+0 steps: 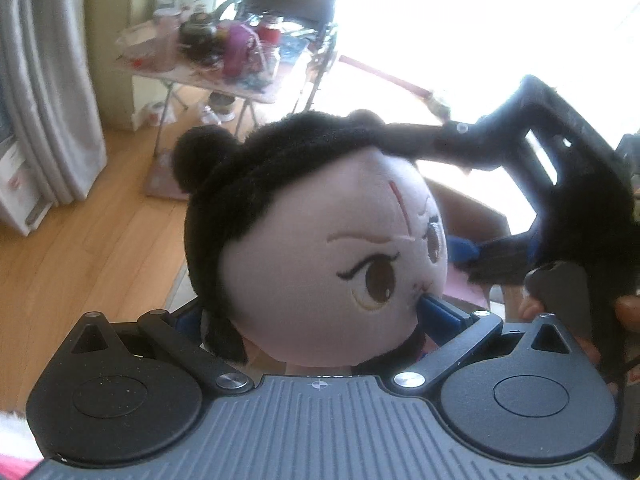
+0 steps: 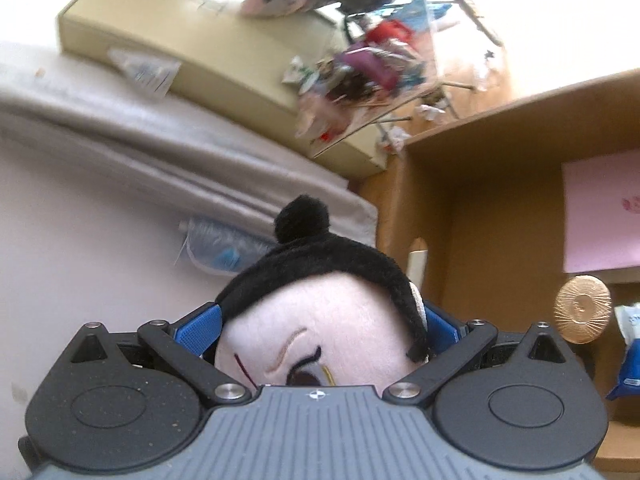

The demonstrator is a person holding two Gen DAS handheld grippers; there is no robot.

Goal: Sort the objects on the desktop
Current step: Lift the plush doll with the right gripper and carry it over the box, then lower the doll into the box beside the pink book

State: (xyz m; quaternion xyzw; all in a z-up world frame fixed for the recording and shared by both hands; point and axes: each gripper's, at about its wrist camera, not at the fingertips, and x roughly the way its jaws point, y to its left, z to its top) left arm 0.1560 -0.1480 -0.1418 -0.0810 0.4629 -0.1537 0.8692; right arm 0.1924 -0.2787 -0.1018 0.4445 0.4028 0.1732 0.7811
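Note:
A plush doll [image 1: 320,240] with black hair, a pink face and brown eyes fills both views. My left gripper [image 1: 316,312] is shut on the doll's head, one blue finger [image 1: 438,312] pressing at its mouth. My right gripper [image 2: 318,330] is shut on the same doll [image 2: 320,312], its blue pads [image 2: 198,334] at both sides of the head. The right gripper's black frame [image 1: 560,184] shows at the right of the left wrist view, over the doll's hair. The doll is held in the air.
A brown cardboard box [image 2: 500,184] with a pink sheet [image 2: 600,212] inside is at the right. A round gold disc [image 2: 582,308] and a blue packet [image 2: 628,360] lie near it. A cluttered folding table [image 1: 208,52] stands on the wood floor [image 1: 80,260]. Grey curtains [image 1: 40,80] hang left.

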